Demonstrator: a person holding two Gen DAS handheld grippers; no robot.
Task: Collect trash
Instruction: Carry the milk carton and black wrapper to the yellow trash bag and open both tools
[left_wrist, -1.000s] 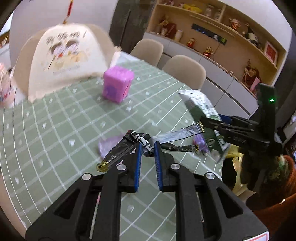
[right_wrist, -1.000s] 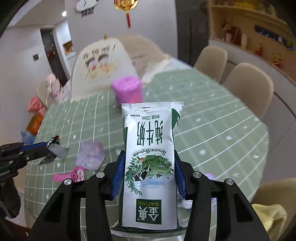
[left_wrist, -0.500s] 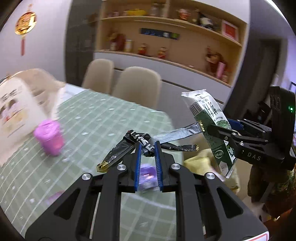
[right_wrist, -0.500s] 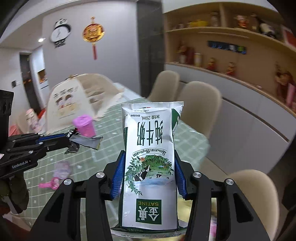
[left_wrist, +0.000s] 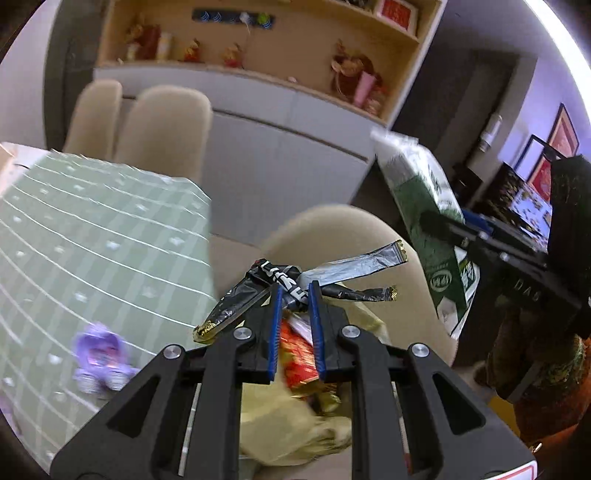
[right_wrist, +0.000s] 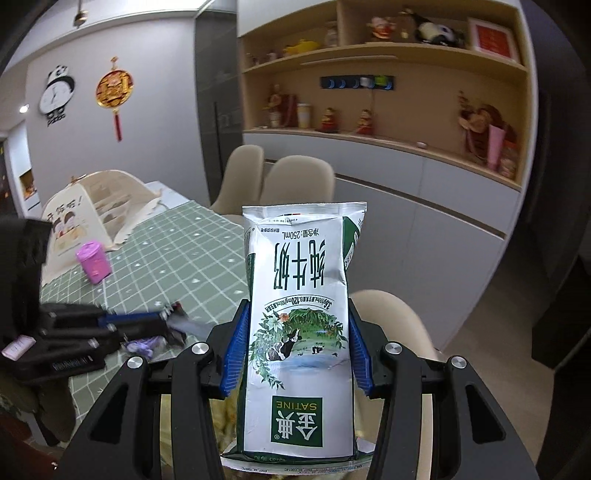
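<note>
My left gripper (left_wrist: 294, 291) is shut on a crumpled black and silver wrapper (left_wrist: 295, 280), held off the table's edge above a yellow trash bag (left_wrist: 291, 417) with red packaging inside. My right gripper (right_wrist: 297, 321) is shut on a white and green milk pouch (right_wrist: 301, 314), held upright; the pouch also shows in the left wrist view (left_wrist: 424, 229). The left gripper shows at the left in the right wrist view (right_wrist: 173, 319). A purple wrapper (left_wrist: 99, 350) lies on the green checked table (left_wrist: 74, 240).
A beige chair (left_wrist: 351, 251) stands under the grippers, with two more chairs (left_wrist: 162, 125) behind the table. A pink cup (right_wrist: 93, 261) and a cream food cover (right_wrist: 85, 214) sit on the table. Shelves and cabinets (right_wrist: 388, 155) line the wall.
Both grippers have swung right, off the table toward the chair, still holding their trash. The yellow bag with red packaging has come into view under the left gripper.
</note>
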